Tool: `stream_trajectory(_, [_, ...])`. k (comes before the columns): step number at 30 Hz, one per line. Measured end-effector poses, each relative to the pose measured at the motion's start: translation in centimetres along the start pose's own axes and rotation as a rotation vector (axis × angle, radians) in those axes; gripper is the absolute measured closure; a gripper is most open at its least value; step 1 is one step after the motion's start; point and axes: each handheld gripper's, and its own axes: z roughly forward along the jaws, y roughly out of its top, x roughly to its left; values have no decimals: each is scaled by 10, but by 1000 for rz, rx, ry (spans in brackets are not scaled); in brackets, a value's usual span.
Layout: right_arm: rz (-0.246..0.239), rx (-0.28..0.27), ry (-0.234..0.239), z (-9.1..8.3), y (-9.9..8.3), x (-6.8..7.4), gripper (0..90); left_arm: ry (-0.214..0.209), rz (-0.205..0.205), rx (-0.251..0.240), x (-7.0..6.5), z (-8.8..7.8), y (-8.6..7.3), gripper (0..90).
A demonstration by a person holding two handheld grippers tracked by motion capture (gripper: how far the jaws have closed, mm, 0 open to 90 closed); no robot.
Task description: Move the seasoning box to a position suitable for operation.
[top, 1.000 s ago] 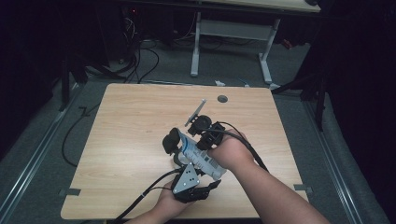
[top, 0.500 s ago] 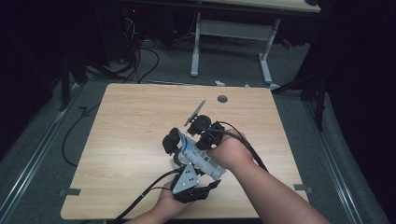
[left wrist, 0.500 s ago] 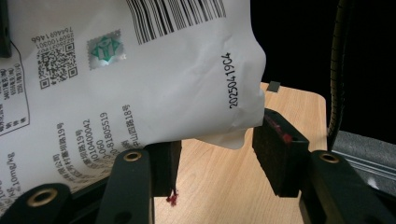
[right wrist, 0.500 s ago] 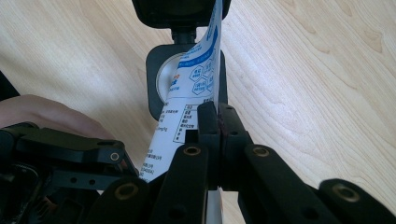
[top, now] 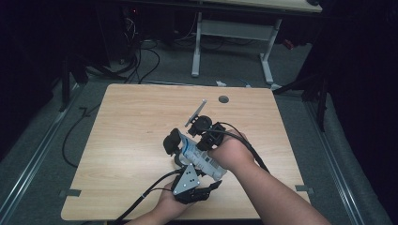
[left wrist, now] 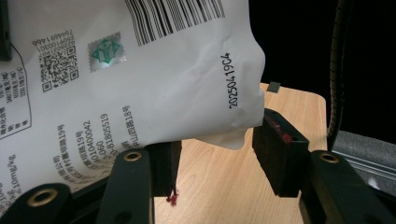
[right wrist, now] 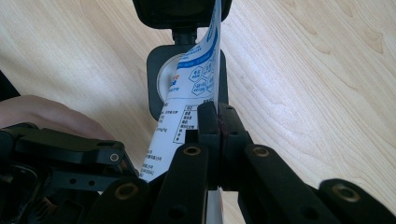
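Above the middle of the wooden table (top: pixel 131 136), a white printed pouch (top: pixel 199 159), contents hidden, hangs between both tools: the right gripper (right wrist: pixel 217 121) pinches its flat edge tight, the left gripper (left wrist: pixel 215 154) clasps its body half-wide

A white plastic pouch (left wrist: pixel 140 70) carries all the readable print. A black barcode runs along its top edge. Below and to the right of the barcode, the code "20250419C4" is printed sideways in black near the pouch's crumpled corner. To the left of the barcode sits a small green square emblem, and left of that a QR code with a string of digits above it, too small to read with certainty. Lower on the pouch, rotated lines of Chinese characters include number fragments such as "010400042" and "81805519". On the pouch's other face (right wrist: pixel 191 88), blue hexagon symbols hold tiny, unreadable Chinese text.
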Motion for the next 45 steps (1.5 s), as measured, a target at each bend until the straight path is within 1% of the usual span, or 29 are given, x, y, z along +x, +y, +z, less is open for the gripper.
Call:
stream_trajectory(11, [-3,2,-1,0,1,0,900,1,1,-1,0,-1,1,532])
stream_trajectory(16, [4,-1,2,1,1,0,900,3,0,-4,0,-1,1,532])
stream_trajectory(28, [-7,3,-2,1,3,1,900,7,5,-12,0,-2,2,534])
stream_trajectory(30, [-2,5,-2,0,3,1,900,8,4,-13,0,-3,2,534])
stream_trajectory(40, [-11,1,-4,1,5,1,900,10,2,-15,1,-3,2,534])
stream_trajectory(45, [-8,0,-3,1,5,1,900,10,2,-16,1,-4,2,535])
